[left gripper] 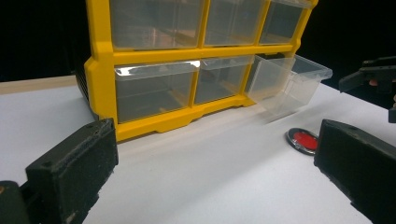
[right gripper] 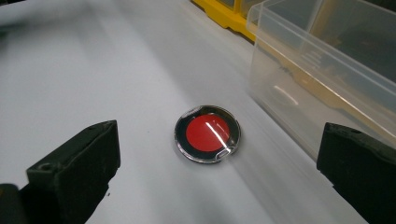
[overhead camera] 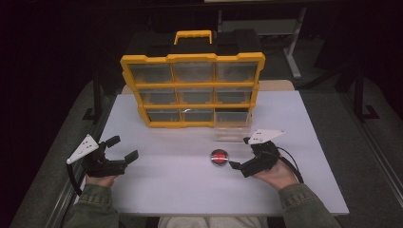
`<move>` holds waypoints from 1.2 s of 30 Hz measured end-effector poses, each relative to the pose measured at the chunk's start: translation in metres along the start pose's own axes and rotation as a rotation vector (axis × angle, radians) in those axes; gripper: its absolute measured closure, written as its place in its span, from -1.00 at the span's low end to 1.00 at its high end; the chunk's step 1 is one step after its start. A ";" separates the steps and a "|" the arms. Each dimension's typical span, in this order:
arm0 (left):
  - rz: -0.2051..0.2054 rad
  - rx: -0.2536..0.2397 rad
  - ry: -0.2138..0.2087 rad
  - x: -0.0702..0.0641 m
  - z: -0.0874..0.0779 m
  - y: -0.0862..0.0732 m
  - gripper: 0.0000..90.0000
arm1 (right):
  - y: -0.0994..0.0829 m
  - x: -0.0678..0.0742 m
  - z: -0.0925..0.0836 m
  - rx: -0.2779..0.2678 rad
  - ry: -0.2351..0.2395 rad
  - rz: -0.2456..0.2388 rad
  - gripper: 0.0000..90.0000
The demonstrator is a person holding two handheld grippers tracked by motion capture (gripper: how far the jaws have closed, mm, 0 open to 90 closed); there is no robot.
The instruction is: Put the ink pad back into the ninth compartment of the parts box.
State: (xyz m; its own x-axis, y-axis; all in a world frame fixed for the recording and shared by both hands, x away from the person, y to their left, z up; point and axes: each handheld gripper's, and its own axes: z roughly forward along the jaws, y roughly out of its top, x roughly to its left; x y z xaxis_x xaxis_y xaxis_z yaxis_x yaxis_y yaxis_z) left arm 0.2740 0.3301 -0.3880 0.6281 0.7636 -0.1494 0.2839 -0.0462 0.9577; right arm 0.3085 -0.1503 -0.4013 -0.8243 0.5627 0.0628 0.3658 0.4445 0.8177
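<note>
Nearest us, at the lower left of the high view, our left hand-held gripper point(overhead camera: 124, 147) rests on the white table point(overhead camera: 180, 190) with its jaws spread wide and nothing between them. At the lower right of centre, our right hand-held gripper point(overhead camera: 240, 153) is likewise released, jaws apart, just beside the round red disc point(overhead camera: 219, 157) with a clear rim. In the right gripper view that disc point(right gripper: 208, 133) lies flat on the table, centred between the jaws and touching neither. Beyond it, a clear drawer point(overhead camera: 232, 125) stands pulled out from the bottom right slot of the yellow organizer point(overhead camera: 192, 58), which fills the upper centre of the frame.
</note>
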 end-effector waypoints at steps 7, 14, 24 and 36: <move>0.003 0.001 -0.003 0.000 0.001 0.000 -1.00 | 0.000 0.000 0.011 0.018 0.019 0.005 -1.00; 0.002 0.001 -0.011 0.000 0.001 0.000 -1.00 | 0.001 0.002 0.021 0.048 0.030 -0.001 -1.00; 0.004 0.000 -0.016 0.000 0.002 0.000 -1.00 | 0.001 0.005 0.038 0.092 0.054 -0.009 -0.98; -0.001 -0.007 -0.016 0.001 0.001 0.000 -1.00 | -0.004 0.006 0.060 0.148 0.072 -0.016 -0.98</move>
State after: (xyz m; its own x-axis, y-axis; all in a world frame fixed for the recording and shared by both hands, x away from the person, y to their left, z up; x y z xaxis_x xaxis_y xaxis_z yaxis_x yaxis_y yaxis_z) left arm 0.2757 0.3302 -0.3888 0.6395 0.7532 -0.1541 0.2796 -0.0411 0.9592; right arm 0.3283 -0.1073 -0.4382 -0.8573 0.5059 0.0957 0.4078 0.5537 0.7260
